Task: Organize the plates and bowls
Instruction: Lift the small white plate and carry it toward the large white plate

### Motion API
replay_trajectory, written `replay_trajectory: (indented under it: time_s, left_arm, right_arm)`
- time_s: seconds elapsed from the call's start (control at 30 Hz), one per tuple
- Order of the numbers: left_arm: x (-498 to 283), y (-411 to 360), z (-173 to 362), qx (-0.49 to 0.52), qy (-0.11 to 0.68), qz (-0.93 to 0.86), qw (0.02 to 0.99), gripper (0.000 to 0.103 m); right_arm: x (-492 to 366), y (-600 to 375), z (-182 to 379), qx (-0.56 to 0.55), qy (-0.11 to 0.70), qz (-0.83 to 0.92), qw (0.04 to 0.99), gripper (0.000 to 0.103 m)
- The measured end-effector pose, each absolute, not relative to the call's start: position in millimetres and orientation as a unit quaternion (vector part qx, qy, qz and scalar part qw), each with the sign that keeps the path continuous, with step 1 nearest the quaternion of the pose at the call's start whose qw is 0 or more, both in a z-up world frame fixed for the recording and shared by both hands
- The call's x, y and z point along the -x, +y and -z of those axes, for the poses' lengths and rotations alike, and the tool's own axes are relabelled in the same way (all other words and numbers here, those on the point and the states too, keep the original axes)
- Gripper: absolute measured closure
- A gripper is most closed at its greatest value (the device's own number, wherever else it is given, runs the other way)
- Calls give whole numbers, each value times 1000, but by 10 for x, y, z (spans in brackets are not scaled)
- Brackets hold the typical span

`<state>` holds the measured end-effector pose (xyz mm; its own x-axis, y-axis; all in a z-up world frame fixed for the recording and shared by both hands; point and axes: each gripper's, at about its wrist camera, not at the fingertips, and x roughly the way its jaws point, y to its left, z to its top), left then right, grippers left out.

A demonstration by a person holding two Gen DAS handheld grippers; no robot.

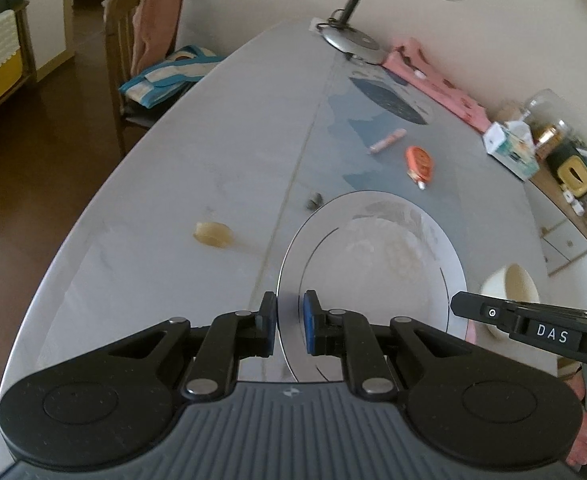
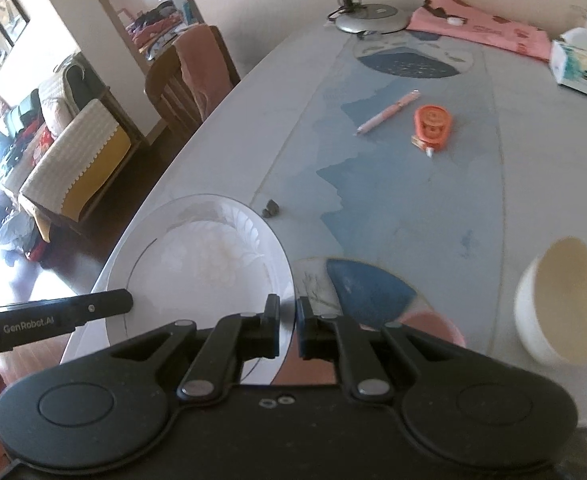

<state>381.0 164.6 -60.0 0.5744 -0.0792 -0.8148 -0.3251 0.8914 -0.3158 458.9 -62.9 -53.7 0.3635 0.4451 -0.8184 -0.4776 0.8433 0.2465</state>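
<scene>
White glass plate (image 1: 373, 264) pinched at opposite rims by left gripper (image 1: 289, 322) and right gripper (image 2: 287, 326), jaws narrow; keep level, clear cream bowl (image 2: 565, 300) at 3 o'clock.

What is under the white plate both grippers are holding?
The plate is gripped at opposite rims by the left gripper and right gripper. Past its right edge, the patterned mat and something pink show below. Whatever lies directly beneath is covered.
</scene>
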Motion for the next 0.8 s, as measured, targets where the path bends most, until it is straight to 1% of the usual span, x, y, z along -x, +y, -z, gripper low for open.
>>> replay_trajectory:
  time_s: [0.4, 0.8]
  left_arm:
    - [-3260, 1362, 441, 205, 461, -43, 862, 91]
    - [-2606, 1277, 316, 198, 467, -32, 861, 91]
  right_arm:
    - [-3972, -971, 421, -8, 491, -256, 833, 94]
    - [-3303, -1058, 331, -18, 486, -248, 838, 95]
